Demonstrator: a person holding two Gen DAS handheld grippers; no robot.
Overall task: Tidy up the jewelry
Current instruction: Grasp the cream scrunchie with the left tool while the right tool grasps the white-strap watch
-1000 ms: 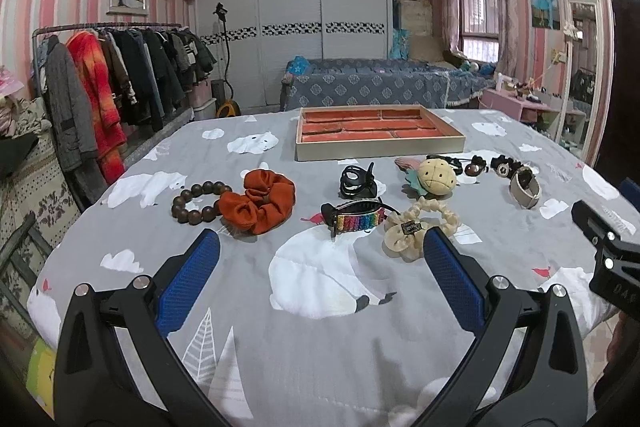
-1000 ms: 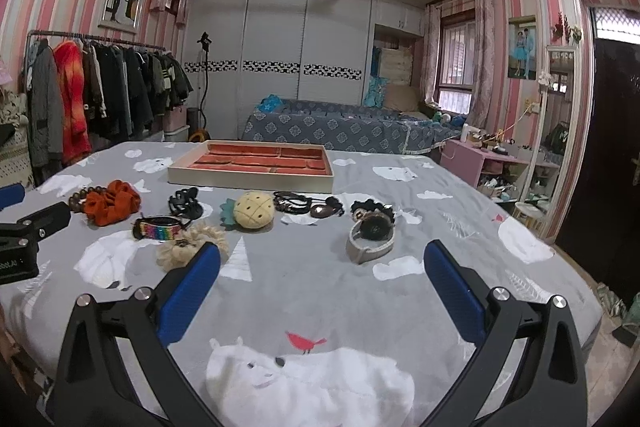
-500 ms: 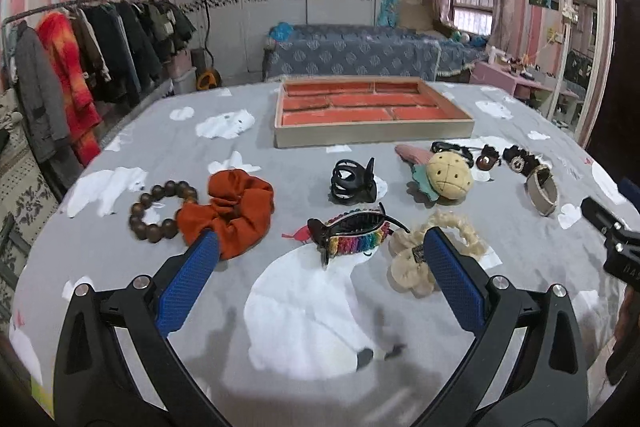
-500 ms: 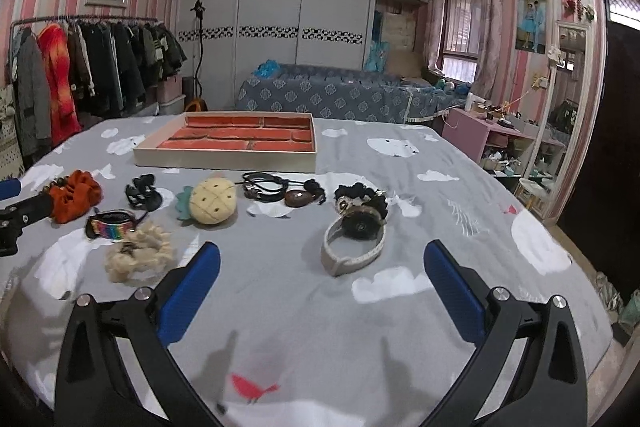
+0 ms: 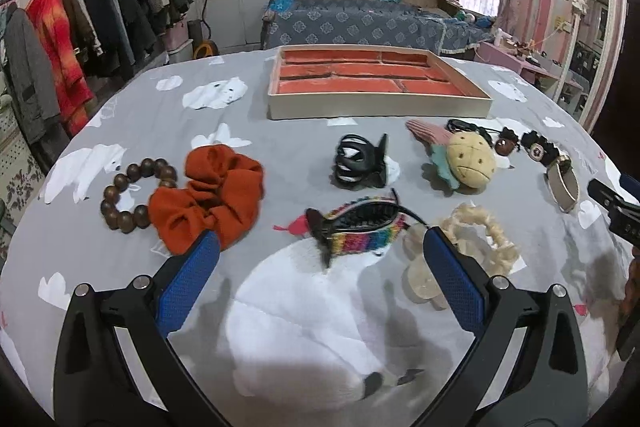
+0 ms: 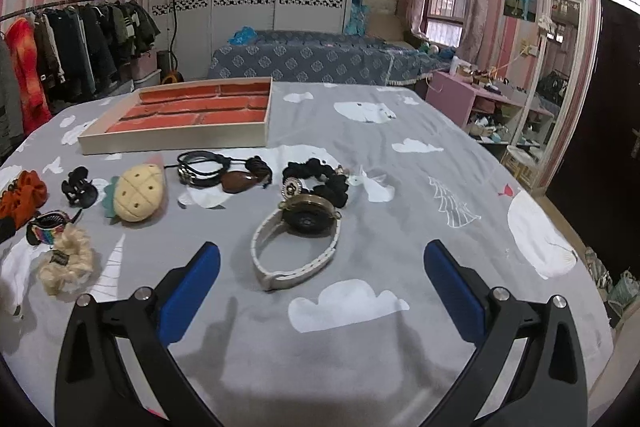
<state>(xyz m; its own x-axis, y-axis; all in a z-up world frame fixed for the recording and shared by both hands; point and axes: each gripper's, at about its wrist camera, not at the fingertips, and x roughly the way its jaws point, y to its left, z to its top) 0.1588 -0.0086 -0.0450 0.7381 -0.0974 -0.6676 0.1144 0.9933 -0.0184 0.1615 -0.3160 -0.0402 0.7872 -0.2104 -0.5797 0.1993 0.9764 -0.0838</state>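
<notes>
Hovering | left tool (image 5: 318, 259) spread wide, empty | right tool (image 6: 322, 261) spread wide, empty

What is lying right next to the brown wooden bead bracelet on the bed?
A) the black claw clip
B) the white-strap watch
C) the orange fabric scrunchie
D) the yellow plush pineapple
C: the orange fabric scrunchie lies against the brown wooden bead bracelet, while the other three sit farther right.
</notes>
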